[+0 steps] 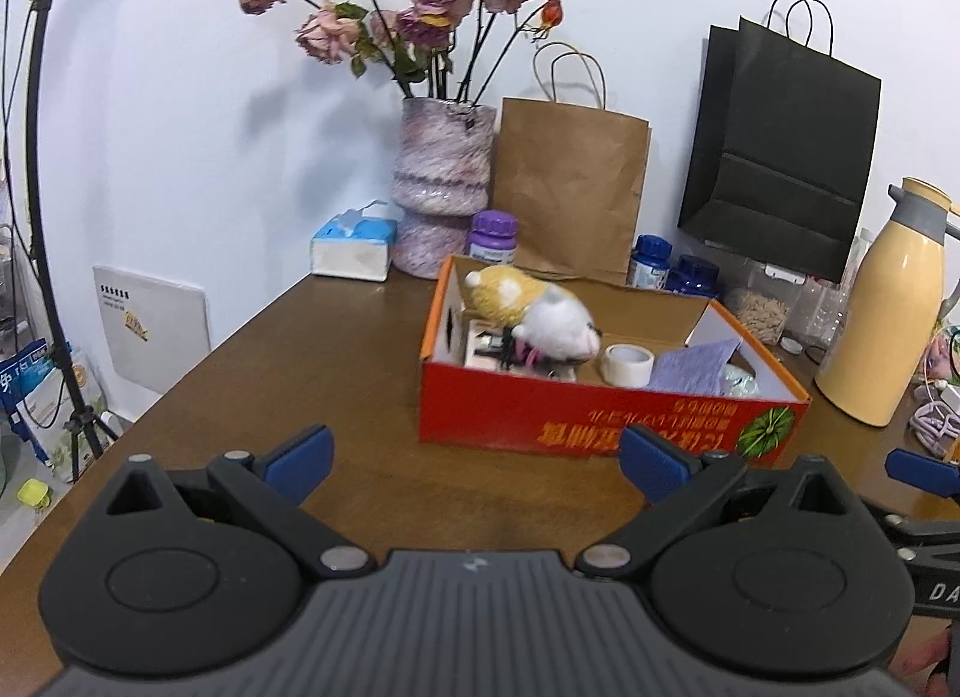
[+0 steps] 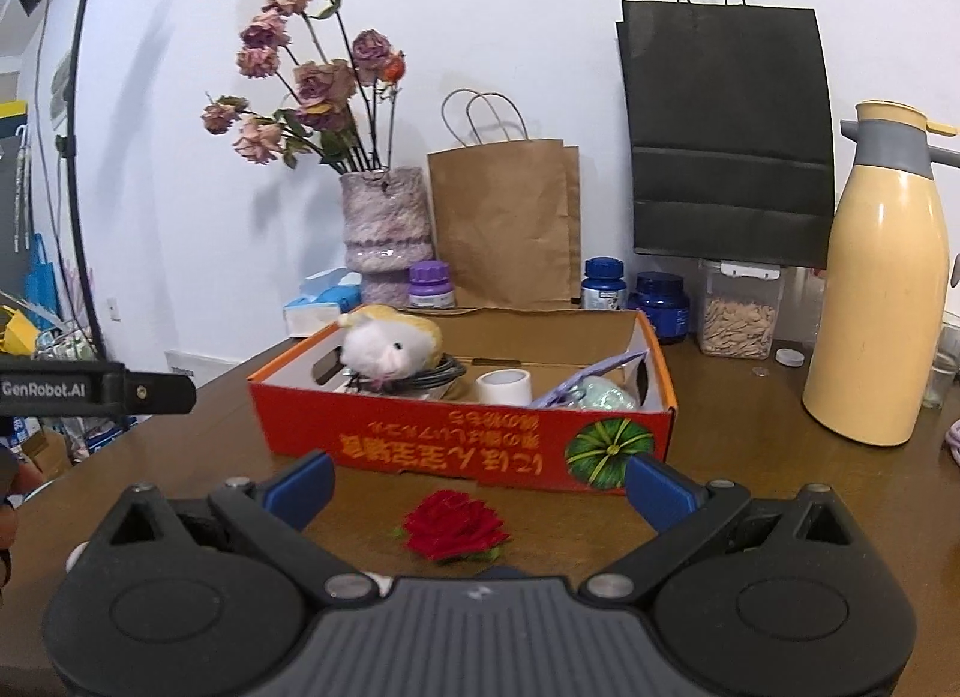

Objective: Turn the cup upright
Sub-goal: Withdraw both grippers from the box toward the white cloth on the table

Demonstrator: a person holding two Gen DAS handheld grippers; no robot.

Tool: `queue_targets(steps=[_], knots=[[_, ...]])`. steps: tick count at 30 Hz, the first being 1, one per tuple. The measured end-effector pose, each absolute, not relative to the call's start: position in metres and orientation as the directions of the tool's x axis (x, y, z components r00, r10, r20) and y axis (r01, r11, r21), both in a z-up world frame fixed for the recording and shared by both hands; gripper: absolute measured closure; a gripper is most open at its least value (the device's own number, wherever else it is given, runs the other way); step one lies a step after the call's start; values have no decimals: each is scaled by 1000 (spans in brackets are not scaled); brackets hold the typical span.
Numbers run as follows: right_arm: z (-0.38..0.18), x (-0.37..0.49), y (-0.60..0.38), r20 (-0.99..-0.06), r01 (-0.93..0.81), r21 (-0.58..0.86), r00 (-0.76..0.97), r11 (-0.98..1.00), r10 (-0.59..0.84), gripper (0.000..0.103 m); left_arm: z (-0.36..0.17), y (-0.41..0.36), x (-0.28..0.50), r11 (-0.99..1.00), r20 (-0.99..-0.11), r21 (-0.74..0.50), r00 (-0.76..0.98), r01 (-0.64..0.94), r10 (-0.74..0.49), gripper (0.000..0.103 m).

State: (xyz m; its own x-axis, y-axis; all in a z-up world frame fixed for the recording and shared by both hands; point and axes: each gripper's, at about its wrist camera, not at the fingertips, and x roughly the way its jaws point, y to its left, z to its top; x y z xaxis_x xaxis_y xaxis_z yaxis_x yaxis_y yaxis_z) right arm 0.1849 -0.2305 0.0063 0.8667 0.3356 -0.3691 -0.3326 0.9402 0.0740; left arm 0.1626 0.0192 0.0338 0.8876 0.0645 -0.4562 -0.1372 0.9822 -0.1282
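Hovering with jaws apart and empty, left gripper (image 1: 474, 460) and right gripper (image 2: 480, 484) over brown wooden counter (image 1: 336, 349). No cup visible; risk: a blind search nudges the red artificial rose (image 2: 453, 526) or orange cardboard box (image 2: 468, 445).

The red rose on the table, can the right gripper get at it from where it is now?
Probably yes. The red rose lies on bare table between the open fingers of the right gripper, just ahead of its body. The orange box sits behind it, and nothing stands between.
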Motion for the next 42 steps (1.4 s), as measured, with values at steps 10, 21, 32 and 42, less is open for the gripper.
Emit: queue_targets(steps=[10, 21, 32, 42], knots=[[4, 156, -219, -368, -367, 83, 853, 927, 371, 0, 29, 44, 127, 982, -458, -109, 884, -153, 87, 0], [-7, 147, -179, -411, -438, 60, 808, 897, 422, 0, 18, 80, 100, 979, -469, -103, 877, -176, 108, 0], [-26, 141, -106, -483, -567, 37, 711, 823, 512, 0, 8, 119, 81, 987, -494, -66, 864, -145, 94, 0], [-41, 140, -45, -540, -644, 23, 636, 765, 552, 0, 4, 145, 74, 993, -516, -55, 855, -101, 58, 0]])
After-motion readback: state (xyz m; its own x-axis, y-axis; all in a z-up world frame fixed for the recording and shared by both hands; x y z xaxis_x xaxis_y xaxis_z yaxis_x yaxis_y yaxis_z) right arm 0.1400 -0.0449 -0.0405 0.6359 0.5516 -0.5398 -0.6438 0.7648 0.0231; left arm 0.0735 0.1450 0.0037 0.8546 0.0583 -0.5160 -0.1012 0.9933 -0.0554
